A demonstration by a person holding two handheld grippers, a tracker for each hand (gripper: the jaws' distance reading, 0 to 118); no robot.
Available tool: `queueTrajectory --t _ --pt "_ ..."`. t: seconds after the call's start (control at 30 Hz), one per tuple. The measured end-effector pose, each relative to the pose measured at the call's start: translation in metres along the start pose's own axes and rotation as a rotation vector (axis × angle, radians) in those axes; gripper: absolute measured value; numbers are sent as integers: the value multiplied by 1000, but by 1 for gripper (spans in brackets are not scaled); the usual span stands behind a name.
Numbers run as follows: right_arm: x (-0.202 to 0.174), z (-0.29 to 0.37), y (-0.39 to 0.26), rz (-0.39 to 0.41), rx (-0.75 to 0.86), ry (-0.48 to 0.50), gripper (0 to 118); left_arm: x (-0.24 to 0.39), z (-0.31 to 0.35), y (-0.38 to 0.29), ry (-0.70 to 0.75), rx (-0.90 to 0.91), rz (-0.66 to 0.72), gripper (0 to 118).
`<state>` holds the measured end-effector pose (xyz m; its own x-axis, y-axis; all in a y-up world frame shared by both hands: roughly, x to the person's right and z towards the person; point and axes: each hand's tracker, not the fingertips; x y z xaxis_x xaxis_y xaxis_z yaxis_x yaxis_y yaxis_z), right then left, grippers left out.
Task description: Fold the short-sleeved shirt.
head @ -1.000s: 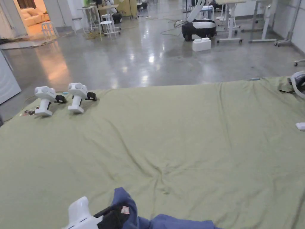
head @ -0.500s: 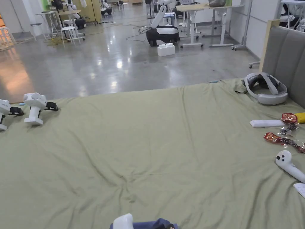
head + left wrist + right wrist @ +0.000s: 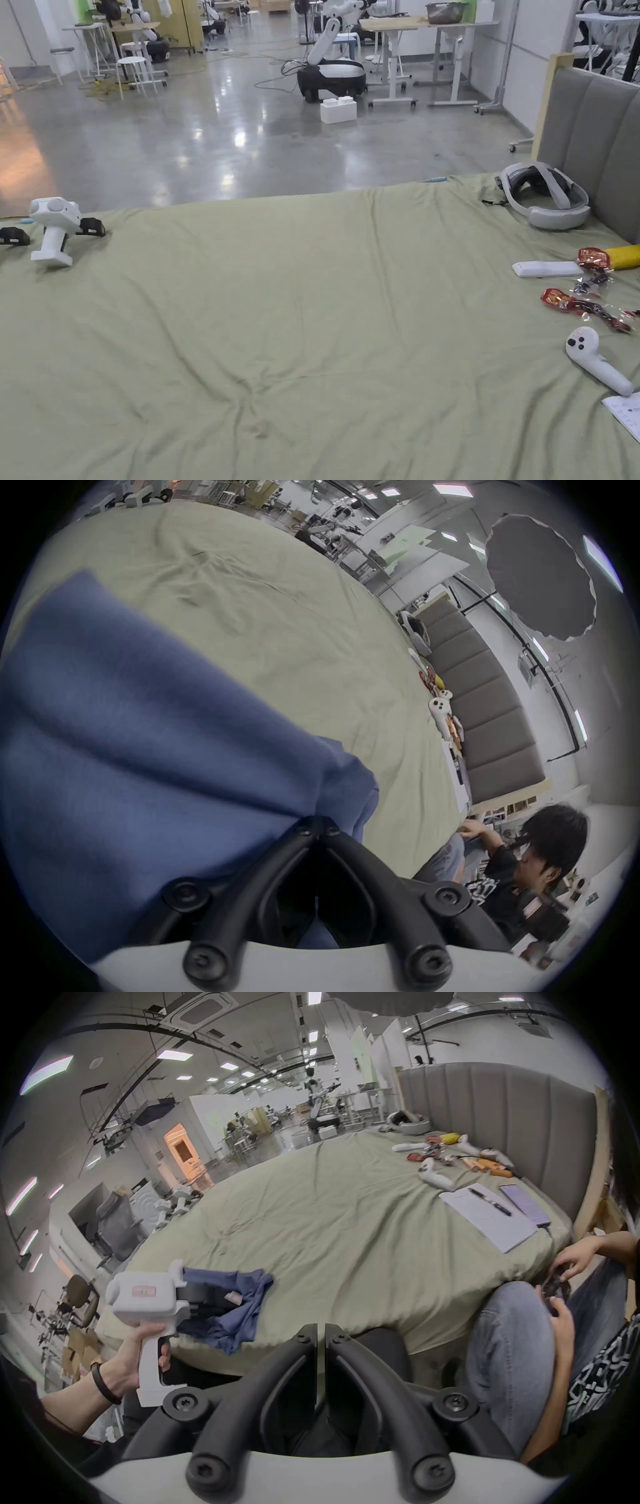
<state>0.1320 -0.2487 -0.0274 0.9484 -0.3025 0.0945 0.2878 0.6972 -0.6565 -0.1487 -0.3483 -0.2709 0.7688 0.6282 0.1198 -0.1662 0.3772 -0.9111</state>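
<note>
While our left gripper point(image 3: 318, 830) stays clamped on the blue shirt point(image 3: 138, 750), bunched at the bed's point(image 3: 325, 300) near left edge, our view has swung right; our right gripper point(image 3: 321, 1329), closed and empty, waits, so spreading comes next.

Blurred shirt point(image 3: 138, 729) at left gripper point(image 3: 320, 830)

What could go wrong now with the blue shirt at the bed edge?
The crumpled blue short-sleeved shirt lies partly over the edge of the green bedsheet, so it may slide off. The left hand-held gripper seems to pinch one bunch, so the shirt may spread unevenly. The right hand-held gripper is shut, holding nothing.
</note>
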Motion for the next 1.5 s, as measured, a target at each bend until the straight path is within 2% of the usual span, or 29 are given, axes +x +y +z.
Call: queueTrajectory --t 0.07,0.13,0.17,0.2,0.23,0.27,0.3,0.4,0.47,0.5,0.53,0.57,0.6,0.63,0.73,0.83,0.87,0.9,0.97,1.03,1.1,1.17,1.2,1.23,1.3,1.37,1.43,1.5 --pt "-17 -18 0 57 -55 38 5 2 26 7 -55 65 -27 3" --pt "-44 -43 3 195 -80 57 5 0 65 16 -88 159 -30 3" --pt "-56 -54 8 223 -85 90 5 -2 81 20 -99 191 -34 3" --pt "-68 -69 16 218 -92 153 5 -5 99 25 -96 222 -35 14" --pt "-79 -86 23 212 -105 204 5 -10 115 30 -91 247 -35 44" --pt "-88 -103 29 211 -123 233 5 -16 129 34 -88 259 -35 82" --pt "-97 -126 35 236 -157 238 5 -25 140 38 -87 248 -31 102" --pt "-125 -186 41 447 -228 157 5 -57 157 41 -92 259 14 102" --pt "-125 -219 38 498 -292 107 5 -76 159 40 -56 224 74 102" --pt "-124 -238 31 547 -365 40 5 -86 159 39 -51 215 95 102" --pt "-119 -253 20 583 -422 20 5 -95 157 38 -62 213 104 102" --pt "-116 -253 15 569 -345 67 5 -102 154 38 -68 210 129 102" --pt "-118 -244 16 556 -275 62 5 -109 148 39 -85 192 166 102" --pt "-124 -239 15 552 -307 40 5 -114 140 40 -122 164 189 102" --pt "-133 -239 8 639 -299 -14 5 -118 106 41 -172 99 202 102" --pt "-137 -238 6 639 -294 -30 5 -112 65 38 -114 9 139 100" --pt "-135 -238 5 641 -290 -30 5 -109 55 37 -88 -16 120 92" --pt "-133 -238 4 642 -286 -26 5 -109 52 35 -76 -5 126 69" --pt "-128 -236 6 609 -276 -8 5 -115 57 37 -116 30 194 64" --pt "-125 -235 10 532 -282 9 5 -115 62 36 -123 16 179 54" --pt "-121 -231 19 509 -310 47 5 -116 72 37 -136 27 164 50" --pt "-120 -216 34 439 -323 95 5 -126 89 43 -260 57 342 46" --pt "-117 -205 40 371 -285 158 5 -128 104 48 -311 86 329 46" --pt "-115 -193 45 316 -252 208 5 -128 123 53 -265 127 258 46" --pt "-110 -177 49 259 -230 251 5 -141 172 65 -164 191 195 46" --pt "-106 -168 46 245 -233 245 5 -171 223 78 -115 225 198 45" --pt "-101 -166 41 222 -247 219 5 -211 275 91 36 266 191 45" --pt "-95 -168 34 195 -270 219 5 -247 314 103 193 301 240 45"
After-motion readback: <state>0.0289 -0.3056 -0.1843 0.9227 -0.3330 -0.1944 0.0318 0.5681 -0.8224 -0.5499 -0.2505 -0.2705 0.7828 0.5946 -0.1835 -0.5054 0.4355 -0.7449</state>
